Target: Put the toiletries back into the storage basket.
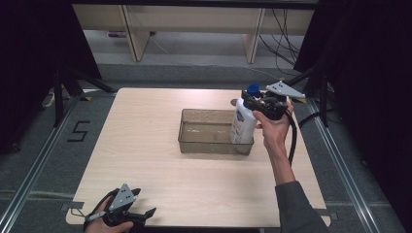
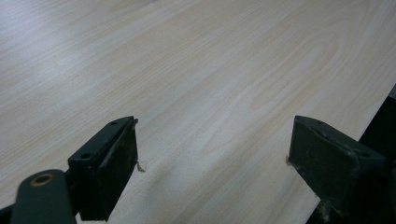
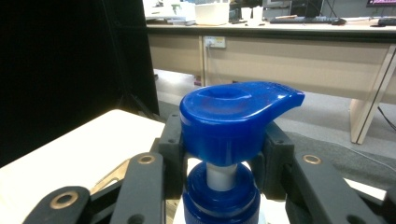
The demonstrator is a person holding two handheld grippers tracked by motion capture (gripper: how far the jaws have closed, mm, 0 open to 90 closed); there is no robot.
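Your right gripper (image 3: 219, 154) clamps the pump bottle (image 1: 242, 122) by its blue head, upright at the bin's (image 1: 204, 141) right end; the head may slip or depress, while the left gripper (image 1: 130, 211) idles wide open near-left.

Even overhead light falls on the pale desk (image 1: 160, 165), while the surroundings sink into near black (the side curtains especially). Shadows are faint and soft. The high view is slightly grainy. In the right gripper view the blue pump head (image 3: 233, 121) shows soft glare; the background is mildly blurred.
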